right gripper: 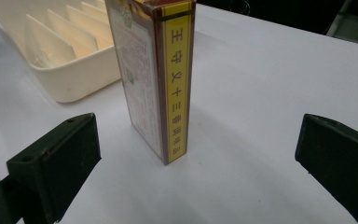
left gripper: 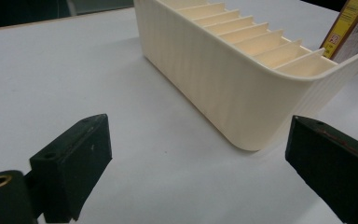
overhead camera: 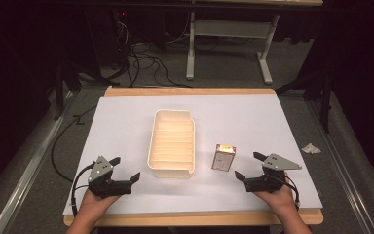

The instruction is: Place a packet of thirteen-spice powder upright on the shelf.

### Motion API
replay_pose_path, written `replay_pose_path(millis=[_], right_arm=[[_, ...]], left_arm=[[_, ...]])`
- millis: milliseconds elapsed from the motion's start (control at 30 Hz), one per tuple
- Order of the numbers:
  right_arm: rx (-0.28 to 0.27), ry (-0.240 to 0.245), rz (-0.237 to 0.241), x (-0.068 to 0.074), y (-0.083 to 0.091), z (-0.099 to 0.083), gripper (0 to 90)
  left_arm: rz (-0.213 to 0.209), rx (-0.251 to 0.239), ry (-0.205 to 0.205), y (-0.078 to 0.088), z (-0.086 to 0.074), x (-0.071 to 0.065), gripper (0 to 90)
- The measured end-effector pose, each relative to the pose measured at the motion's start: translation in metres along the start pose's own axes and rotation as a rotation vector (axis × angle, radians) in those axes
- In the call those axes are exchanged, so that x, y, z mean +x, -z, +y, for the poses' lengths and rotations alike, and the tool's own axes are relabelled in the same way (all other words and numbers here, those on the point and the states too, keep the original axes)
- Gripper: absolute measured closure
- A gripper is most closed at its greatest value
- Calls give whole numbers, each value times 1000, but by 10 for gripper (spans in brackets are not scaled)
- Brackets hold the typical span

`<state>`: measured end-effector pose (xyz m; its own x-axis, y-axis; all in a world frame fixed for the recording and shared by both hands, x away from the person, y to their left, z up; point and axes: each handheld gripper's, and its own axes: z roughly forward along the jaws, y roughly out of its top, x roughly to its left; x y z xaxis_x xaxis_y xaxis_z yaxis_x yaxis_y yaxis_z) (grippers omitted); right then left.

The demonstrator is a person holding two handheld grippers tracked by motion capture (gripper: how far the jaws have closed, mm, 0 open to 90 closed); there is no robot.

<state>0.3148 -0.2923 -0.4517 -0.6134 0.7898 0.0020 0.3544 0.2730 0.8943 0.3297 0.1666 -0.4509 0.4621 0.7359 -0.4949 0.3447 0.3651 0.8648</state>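
I'm lined up for the pick: right gripper (overhead camera: 247,167) gapes wide and holds nothing, with the box (overhead camera: 224,157) standing upright just ahead at its 10 o'clock, apart from both jaws. The box sits right beside the tray (overhead camera: 171,170), at the tray's 3 o'clock near its close end. Left gripper (overhead camera: 125,168) is wide open too and empty, facing the tray's near corner. Next, I'd say, I push the right one forward so the jaws straddle the box's narrow faces, then close. Plenty of bare white table (overhead camera: 253,119) toward 12 and 3 o'clock; the table's front edge lies close under my hands.
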Motion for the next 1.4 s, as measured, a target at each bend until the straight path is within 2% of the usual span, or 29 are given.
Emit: replay_pose_path(millis=[133,267,467,600,1233,1300,1400], right_arm=[[-8,13,7,1,3,0,0],[-15,10,6,0,5,1,0],[-10,-6,8,-2,4,0,0],[-8,0,8,-4,4,0,0],[-36,-1,13,-4,5,2,0],[-33,-15,13,-3,5,2,0],[-42,-4,11,-4,5,3,0]], left_arm=[[10,-7,13,-1,0,0,38],[11,-5,2,0,0,0,16],[13,-6,5,0,0,1,15],[12,-2,6,1,-1,0,18],[2,2,5,3,0,0,29],[1,3,2,3,-1,0,29],[-1,-1,7,3,0,0,29]])
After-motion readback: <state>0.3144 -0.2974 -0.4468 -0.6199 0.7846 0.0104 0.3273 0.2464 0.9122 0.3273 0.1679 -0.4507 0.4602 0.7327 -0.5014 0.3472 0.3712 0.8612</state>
